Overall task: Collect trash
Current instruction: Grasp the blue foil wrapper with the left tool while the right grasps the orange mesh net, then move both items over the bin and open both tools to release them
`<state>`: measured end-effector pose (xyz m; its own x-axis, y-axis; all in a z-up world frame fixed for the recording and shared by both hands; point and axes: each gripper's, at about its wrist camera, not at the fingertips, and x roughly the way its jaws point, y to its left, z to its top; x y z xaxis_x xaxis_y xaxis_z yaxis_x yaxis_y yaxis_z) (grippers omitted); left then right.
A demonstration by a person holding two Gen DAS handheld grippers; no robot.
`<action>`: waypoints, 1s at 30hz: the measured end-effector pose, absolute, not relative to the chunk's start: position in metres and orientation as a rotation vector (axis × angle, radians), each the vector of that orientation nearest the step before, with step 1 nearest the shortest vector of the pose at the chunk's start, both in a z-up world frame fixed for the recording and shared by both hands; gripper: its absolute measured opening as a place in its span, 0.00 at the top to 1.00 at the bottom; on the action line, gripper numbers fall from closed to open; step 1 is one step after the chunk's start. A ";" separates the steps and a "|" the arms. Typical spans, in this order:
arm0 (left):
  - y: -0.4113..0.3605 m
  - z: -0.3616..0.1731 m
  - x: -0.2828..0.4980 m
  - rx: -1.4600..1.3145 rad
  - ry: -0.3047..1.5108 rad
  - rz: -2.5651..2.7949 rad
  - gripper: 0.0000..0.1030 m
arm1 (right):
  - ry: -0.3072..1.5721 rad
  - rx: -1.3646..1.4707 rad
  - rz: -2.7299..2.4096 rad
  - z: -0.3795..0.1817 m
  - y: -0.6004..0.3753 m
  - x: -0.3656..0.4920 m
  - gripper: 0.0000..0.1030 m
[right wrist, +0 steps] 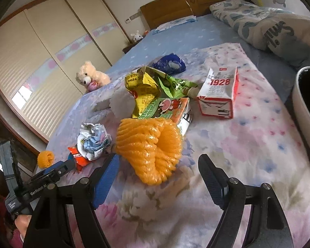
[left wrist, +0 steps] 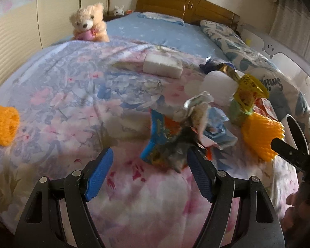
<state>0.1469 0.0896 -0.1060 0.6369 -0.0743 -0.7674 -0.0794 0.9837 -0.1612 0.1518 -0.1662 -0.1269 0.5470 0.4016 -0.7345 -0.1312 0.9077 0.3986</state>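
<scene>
Right gripper (right wrist: 158,178) is held with fingers spread wide and empty, lined up just short of the orange foam net (right wrist: 149,150), which sits nearest on the floral quilt (right wrist: 248,144); a grab of that piece looks intended. Left gripper (left wrist: 149,172) is likewise spread and empty, its right pad touching or just beside the crumpled wrapper heap (left wrist: 175,136). Trash is clustered mid-quilt: green-yellow snack bag (right wrist: 146,91), "1928" carton (right wrist: 219,95), blue bag (right wrist: 169,62); a second foam net (left wrist: 3,127) lies apart toward the left edge. A white bin (right wrist: 305,111) stands at the right edge, presumably the drop point. Net is soft, ribbed, open-ended, likely crushable.
</scene>
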 end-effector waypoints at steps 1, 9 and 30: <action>0.091 -0.108 0.149 -0.196 0.886 -0.005 0.28 | 0.945 0.314 0.324 -0.129 -0.165 0.153 0.22; 0.084 -0.112 0.144 -0.191 0.898 -0.058 0.87 | 0.960 0.273 0.347 -0.132 -0.155 0.150 0.65; -0.012 -0.080 0.101 -0.070 0.841 -0.284 0.88 | 0.868 0.330 0.262 -0.095 -0.221 0.098 0.69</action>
<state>0.1008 -0.0115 -0.0801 0.6314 -0.2758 -0.7248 0.2205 0.9599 -0.1732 0.0980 -0.2211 -0.0948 0.6201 0.3554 -0.6994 -0.0909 0.9180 0.3859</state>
